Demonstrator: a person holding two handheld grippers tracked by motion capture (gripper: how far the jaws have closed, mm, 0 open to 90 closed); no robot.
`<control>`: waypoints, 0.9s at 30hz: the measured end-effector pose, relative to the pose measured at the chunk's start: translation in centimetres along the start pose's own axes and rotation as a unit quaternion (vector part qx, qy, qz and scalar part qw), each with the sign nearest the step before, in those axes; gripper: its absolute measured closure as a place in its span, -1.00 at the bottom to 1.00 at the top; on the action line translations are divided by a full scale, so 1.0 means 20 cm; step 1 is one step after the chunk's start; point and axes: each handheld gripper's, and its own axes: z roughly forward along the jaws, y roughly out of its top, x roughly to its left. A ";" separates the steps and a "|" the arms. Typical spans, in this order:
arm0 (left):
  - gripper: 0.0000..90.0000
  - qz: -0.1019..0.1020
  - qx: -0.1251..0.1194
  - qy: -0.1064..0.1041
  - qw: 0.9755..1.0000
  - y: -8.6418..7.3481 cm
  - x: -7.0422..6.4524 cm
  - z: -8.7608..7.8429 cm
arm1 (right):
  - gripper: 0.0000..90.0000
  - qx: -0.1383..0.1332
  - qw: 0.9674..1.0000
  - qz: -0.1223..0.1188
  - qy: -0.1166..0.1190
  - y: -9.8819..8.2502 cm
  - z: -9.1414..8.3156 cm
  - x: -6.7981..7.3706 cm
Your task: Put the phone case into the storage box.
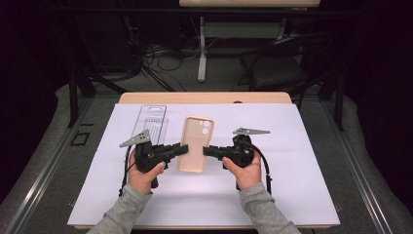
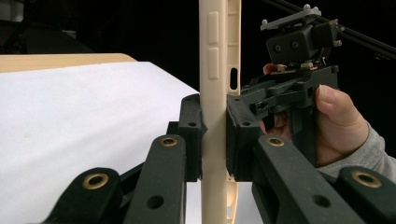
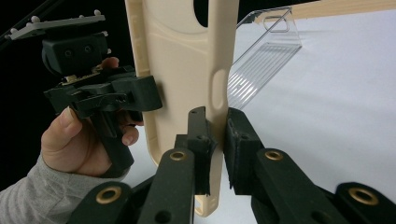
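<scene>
We see left gripper (image 1: 181, 149) pinching beige phone case (image 1: 196, 143) left edge, right gripper (image 1: 208, 151) pinching right edge, clear case (image 1: 151, 120) beside, white sheet (image 1: 292, 161).

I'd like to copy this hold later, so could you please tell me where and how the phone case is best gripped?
Grip the phone case by its thin long side walls, low down, coming in level from either side. The left claw and right claw each pinch one wall; the raised rims give the pads a narrow edge to clamp.
</scene>
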 end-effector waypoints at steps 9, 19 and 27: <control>0.55 0.010 -0.002 0.012 1.000 0.00 -0.01 0.00 | 0.82 -0.005 1.000 -0.005 -0.009 0.00 -0.01 0.00; 0.34 0.011 0.001 0.033 0.999 0.01 0.00 0.00 | 0.82 -0.012 0.999 -0.019 -0.038 0.01 -0.03 -0.01; 0.28 0.012 0.010 0.056 0.998 0.01 0.00 -0.01 | 0.82 -0.016 0.997 -0.031 -0.069 0.01 -0.06 -0.02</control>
